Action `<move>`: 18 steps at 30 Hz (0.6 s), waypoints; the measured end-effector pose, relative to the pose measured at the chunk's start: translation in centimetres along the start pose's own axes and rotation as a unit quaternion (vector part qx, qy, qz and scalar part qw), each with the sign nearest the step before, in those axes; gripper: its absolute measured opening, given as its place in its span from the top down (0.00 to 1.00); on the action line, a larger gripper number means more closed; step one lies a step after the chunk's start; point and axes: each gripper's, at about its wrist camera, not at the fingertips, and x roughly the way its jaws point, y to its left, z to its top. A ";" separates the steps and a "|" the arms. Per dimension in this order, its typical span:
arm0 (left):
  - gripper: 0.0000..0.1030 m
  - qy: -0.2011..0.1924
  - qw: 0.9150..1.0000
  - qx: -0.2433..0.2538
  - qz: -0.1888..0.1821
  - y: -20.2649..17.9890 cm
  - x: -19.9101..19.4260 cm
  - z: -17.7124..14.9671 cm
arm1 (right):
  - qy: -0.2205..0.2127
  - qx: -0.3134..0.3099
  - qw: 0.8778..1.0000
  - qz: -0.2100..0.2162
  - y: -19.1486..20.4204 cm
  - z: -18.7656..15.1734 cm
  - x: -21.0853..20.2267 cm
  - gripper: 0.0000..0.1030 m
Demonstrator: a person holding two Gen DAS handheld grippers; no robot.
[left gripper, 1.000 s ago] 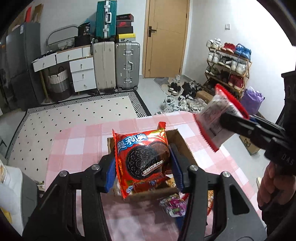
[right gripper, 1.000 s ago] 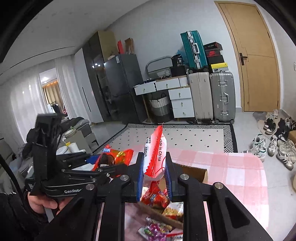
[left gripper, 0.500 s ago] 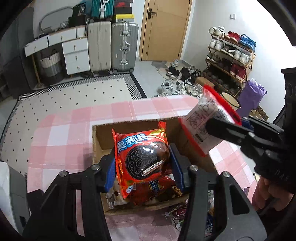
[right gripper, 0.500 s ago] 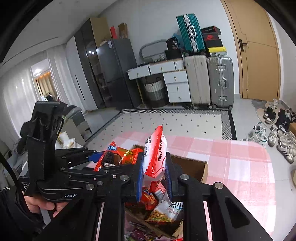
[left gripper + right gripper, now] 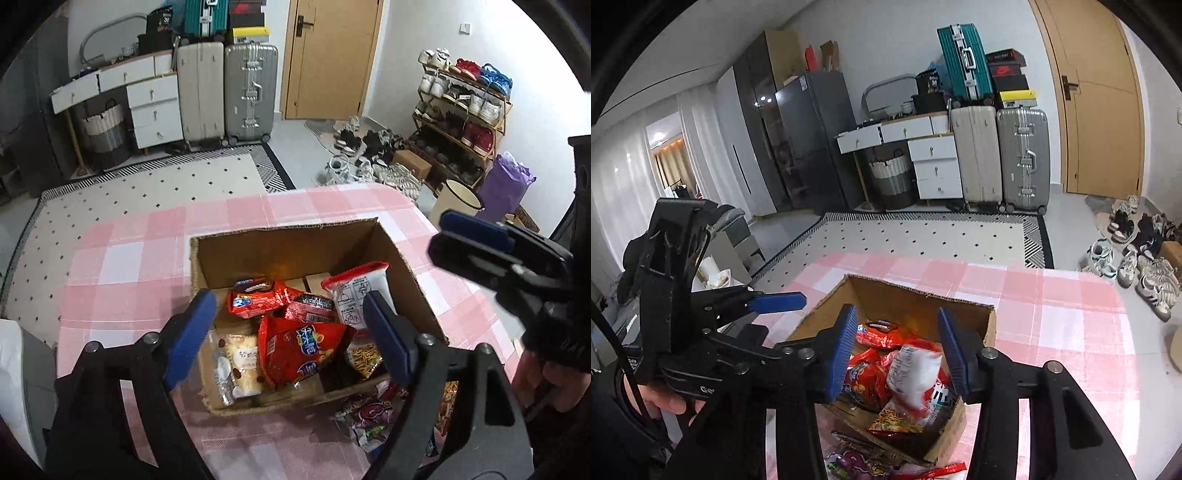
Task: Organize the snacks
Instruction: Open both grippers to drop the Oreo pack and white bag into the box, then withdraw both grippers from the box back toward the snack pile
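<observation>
Both grippers hover over the open box (image 5: 295, 240) with jaws spread wide and nothing between them: the left gripper (image 5: 288, 332) above its near-left part, the right gripper (image 5: 897, 350) above its right side. The snacks lie inside, a white pack (image 5: 356, 291) leaning on the right wall, an Oreo pack (image 5: 255, 297) toward the back and a red bag (image 5: 303, 347) in front. More packets (image 5: 364, 413) lie on the pink checked table (image 5: 129, 258) just outside the near wall, and bare cloth borders the box's left, far and right walls.
</observation>
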 end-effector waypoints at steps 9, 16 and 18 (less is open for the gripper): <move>0.21 -0.018 1.000 -0.018 0.000 0.1 -4.2 -3.1 | -0.047 -0.007 0.999 -0.015 0.4 -0.7 -6.8 0.30; 0.17 -0.034 0.999 -0.032 0.002 -0.5 -7.3 -6.8 | -0.079 -0.025 0.996 -0.028 1.2 -3.1 -12.6 0.17; 0.16 -0.038 0.999 -0.034 0.004 -0.6 -8.1 -7.8 | -0.083 -0.032 0.995 -0.040 1.4 -4.1 -14.0 0.16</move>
